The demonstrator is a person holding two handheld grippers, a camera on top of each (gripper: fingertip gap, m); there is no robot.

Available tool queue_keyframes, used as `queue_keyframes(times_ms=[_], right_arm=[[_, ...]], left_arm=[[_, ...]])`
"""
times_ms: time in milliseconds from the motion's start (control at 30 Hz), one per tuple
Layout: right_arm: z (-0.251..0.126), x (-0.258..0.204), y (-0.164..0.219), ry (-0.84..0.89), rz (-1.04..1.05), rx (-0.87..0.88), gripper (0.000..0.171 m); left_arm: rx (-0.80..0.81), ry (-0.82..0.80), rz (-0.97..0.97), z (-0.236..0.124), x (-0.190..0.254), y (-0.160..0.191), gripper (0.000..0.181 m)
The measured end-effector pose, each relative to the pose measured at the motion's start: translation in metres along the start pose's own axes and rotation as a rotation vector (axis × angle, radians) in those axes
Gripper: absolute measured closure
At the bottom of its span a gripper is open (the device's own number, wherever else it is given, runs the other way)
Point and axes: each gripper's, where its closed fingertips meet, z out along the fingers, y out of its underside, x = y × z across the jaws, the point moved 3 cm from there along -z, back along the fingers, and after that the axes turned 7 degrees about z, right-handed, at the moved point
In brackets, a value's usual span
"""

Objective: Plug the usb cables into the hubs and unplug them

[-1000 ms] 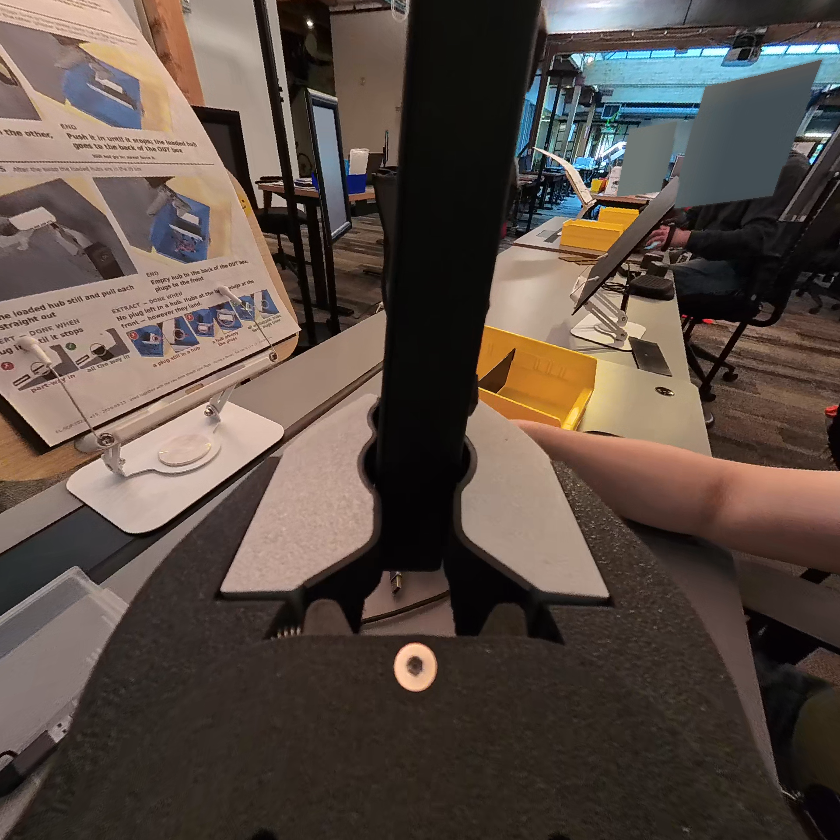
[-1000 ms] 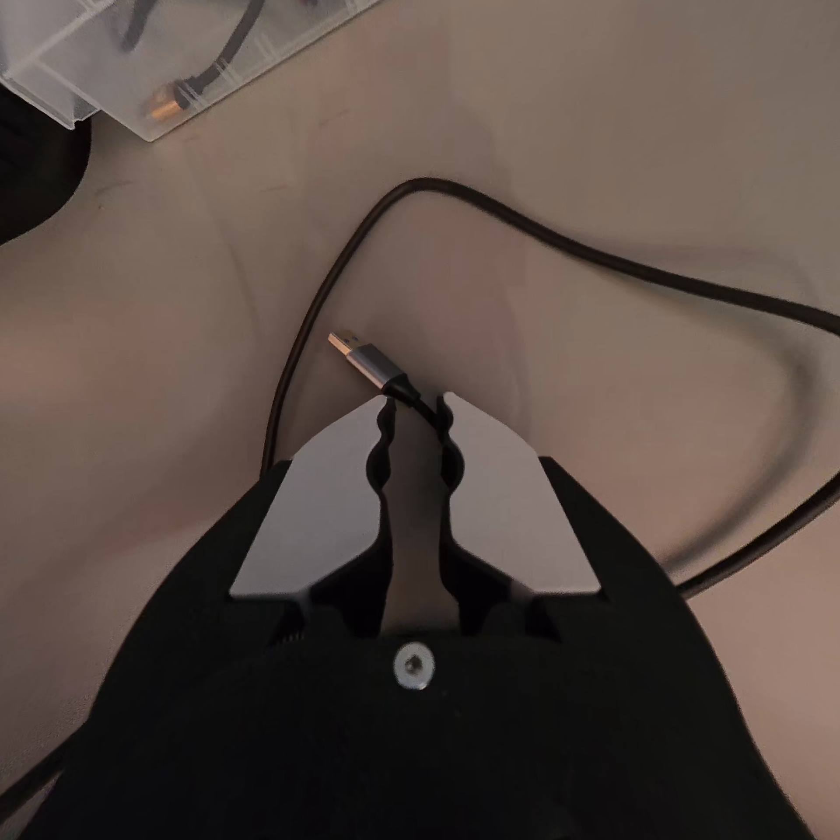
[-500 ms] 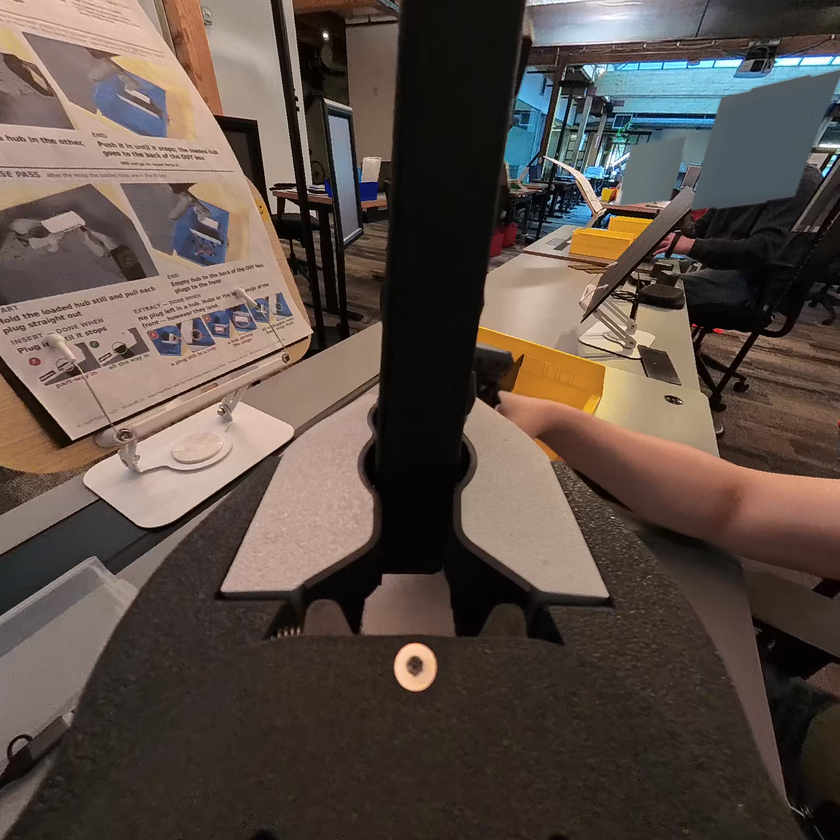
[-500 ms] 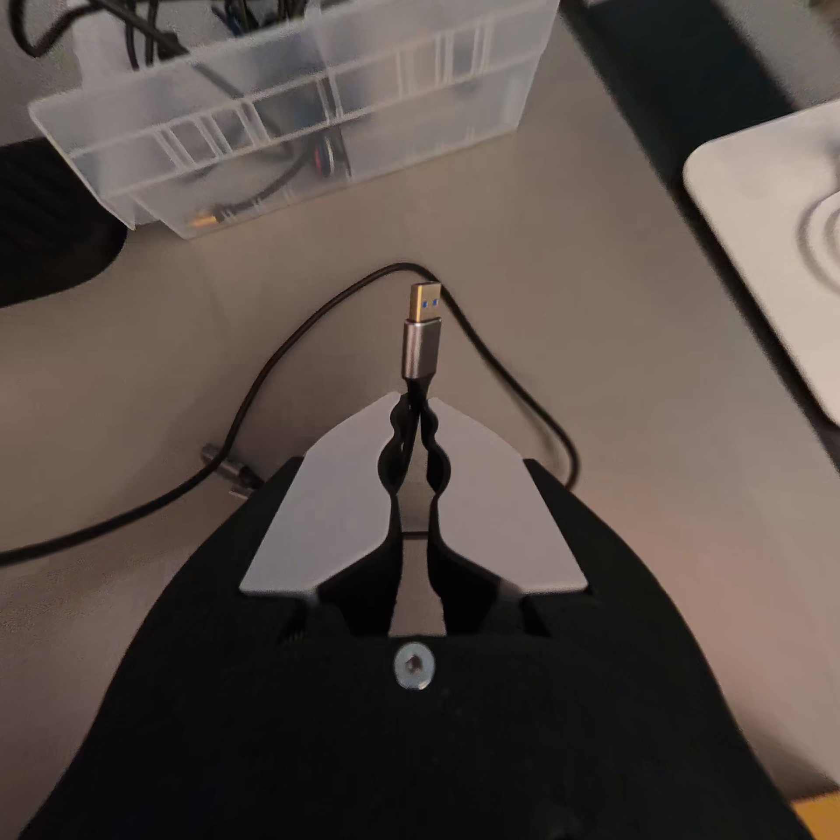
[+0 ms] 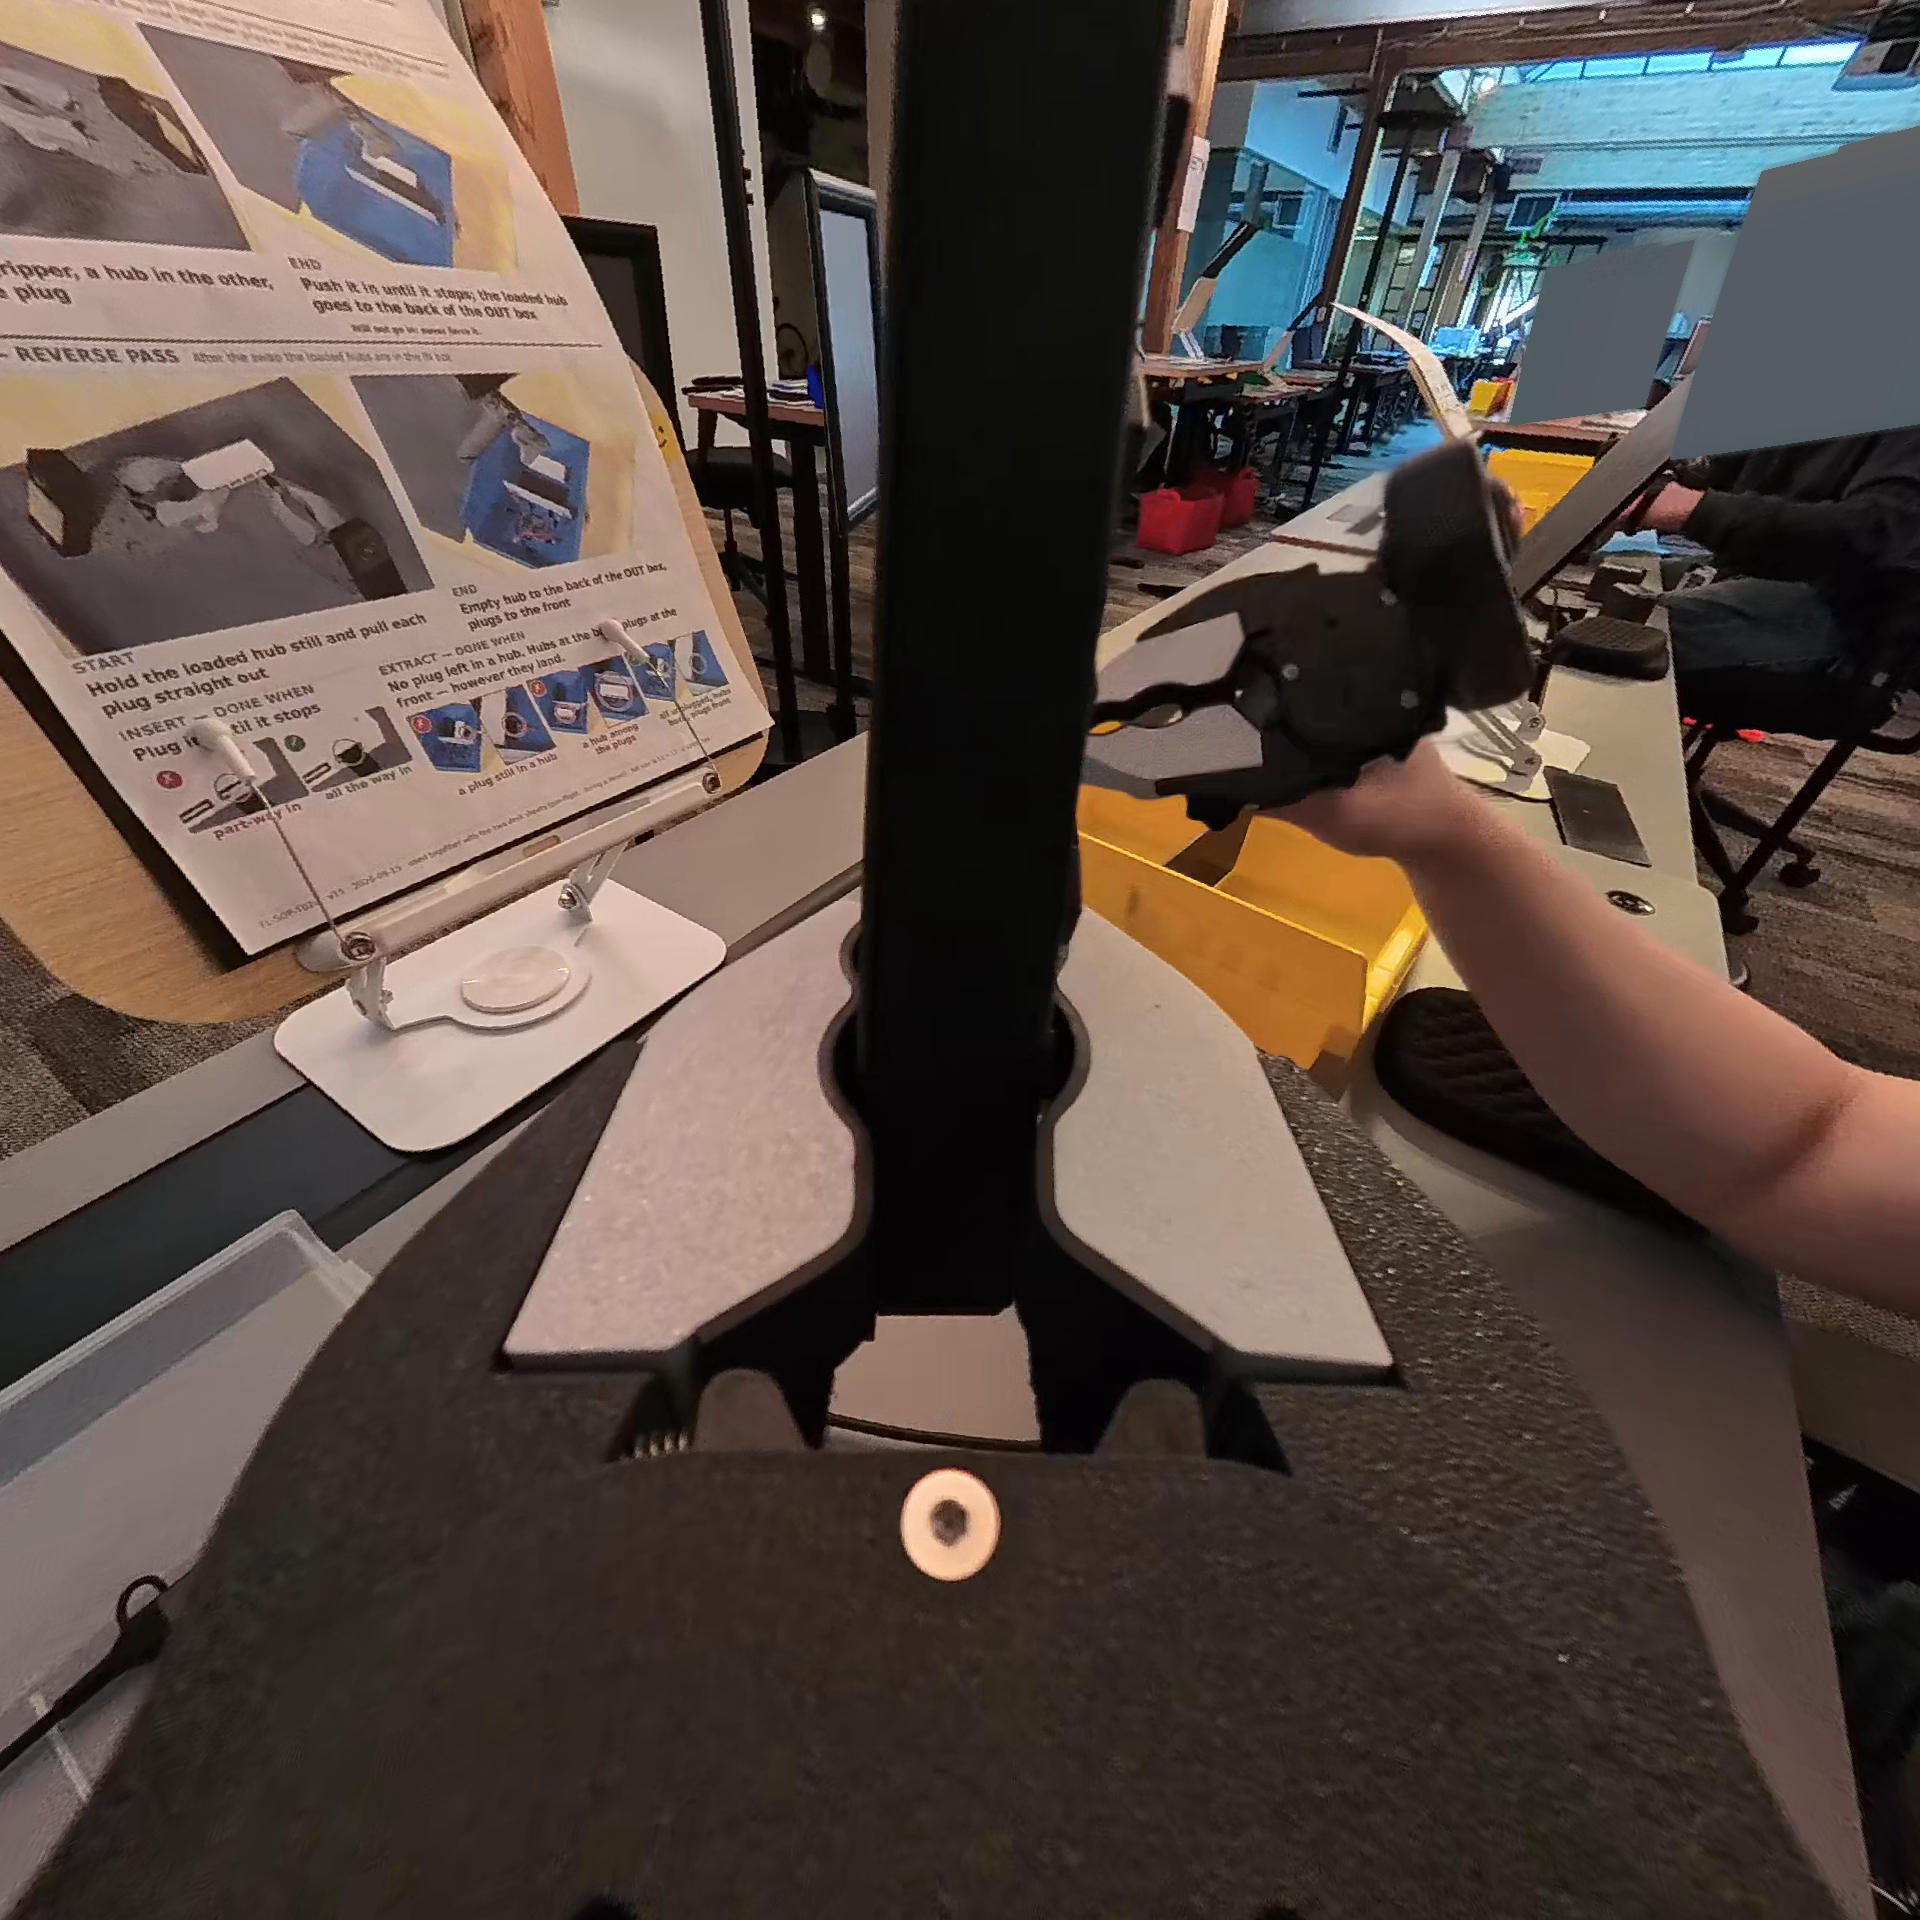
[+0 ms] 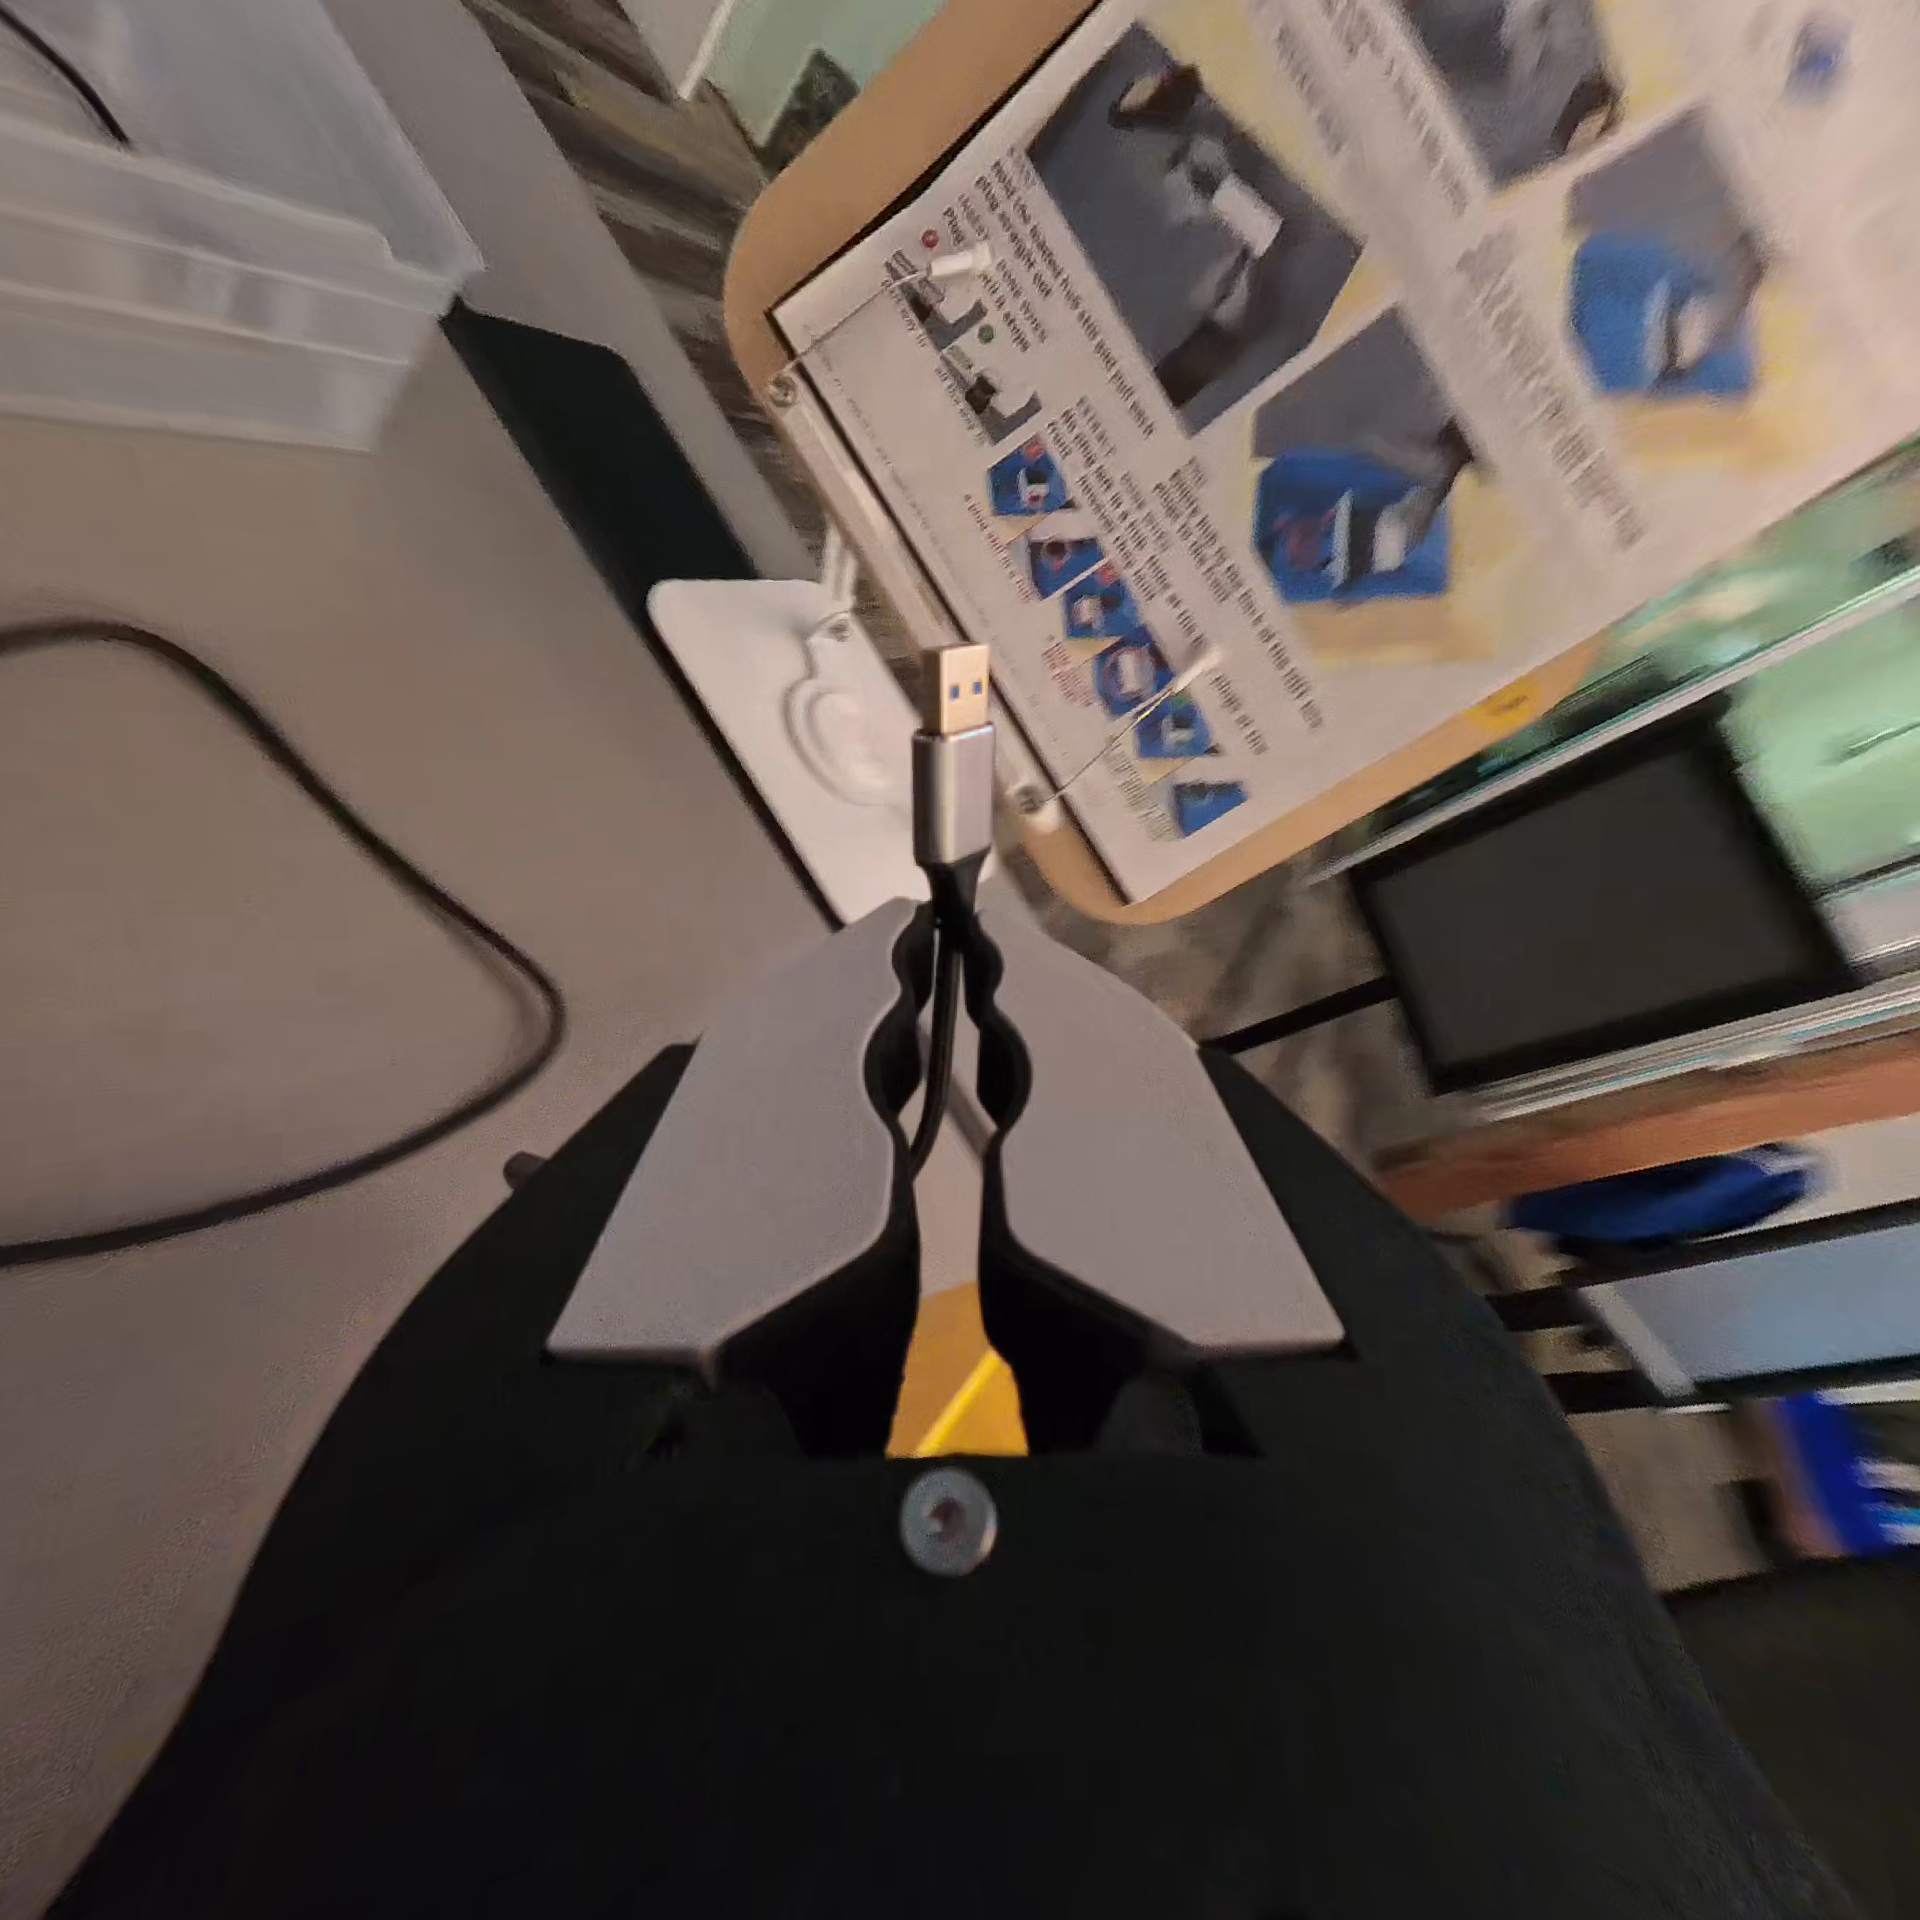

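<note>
Right wrist view: the right tool (image 6: 948, 920) pinches a black usb cable (image 6: 940, 1039) just behind its silver plug (image 6: 954, 769), which juts straight ahead into open air, above the table (image 6: 260, 831) edge. The left tool (image 5: 961, 1039) clamps a long black hub (image 5: 997, 520) standing upright between its fingers; the right tool hangs ahead to its right.

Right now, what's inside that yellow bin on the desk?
The yellow bin shows a bare yellow floor and one slanted divider. The rest is covered by the black hub and the right tongs.
</note>
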Motion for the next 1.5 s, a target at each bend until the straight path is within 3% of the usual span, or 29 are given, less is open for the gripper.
queue_keyframes(times_ms=[133,300,600,967,1233,1500], right_arm=[[0.025,-0.04,0.023,-0.045,-0.267,-0.062,0.165],[0.035,-0.073,0.027,-0.119,-0.334,-0.047,0.164],[0.028,-0.039,0.011,0.162,-0.366,0.033,0.166],[0.037,-0.056,0.01,0.239,-0.429,0.01,0.166],[0.041,-0.035,-0.007,0.449,-0.292,0.071,0.166],[0.067,-0.039,-0.001,0.493,-0.262,0.083,0.166]], left_arm=[[-0.012,-0.017,0.003,-0.001,-0.002,0.002,0.154],[-0.008,-0.026,-0.003,-0.004,-0.005,0.002,0.154],[-0.008,-0.029,-0.002,-0.003,-0.005,0.001,0.154],[-0.011,-0.041,0.0,-0.005,-0.008,0.002,0.154],[-0.027,-0.051,0.0,-0.003,-0.009,0.004,0.154],[-0.041,-0.05,0.002,0.001,-0.009,0.007,0.154]])
